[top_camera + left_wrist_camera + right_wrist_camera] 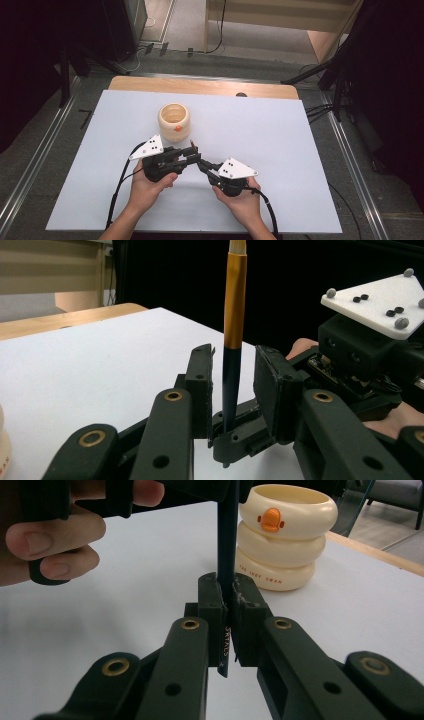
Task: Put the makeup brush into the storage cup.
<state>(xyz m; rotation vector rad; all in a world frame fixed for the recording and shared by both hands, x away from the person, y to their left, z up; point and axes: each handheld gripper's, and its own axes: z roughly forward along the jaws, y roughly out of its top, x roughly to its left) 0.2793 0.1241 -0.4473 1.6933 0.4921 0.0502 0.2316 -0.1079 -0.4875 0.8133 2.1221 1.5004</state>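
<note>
Right hand-held gripper clamped around upright brush.

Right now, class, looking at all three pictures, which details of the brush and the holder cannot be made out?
- Brush tip: cut off by the top edge of the left gripper view.
- Brush lower end: hidden between the right gripper fingers in that view.
- Brush handle lettering: too small to read in the right gripper view.
- Inside of the cream holder: too small to judge in the high view; in the right gripper view, its rim hides it.
</note>
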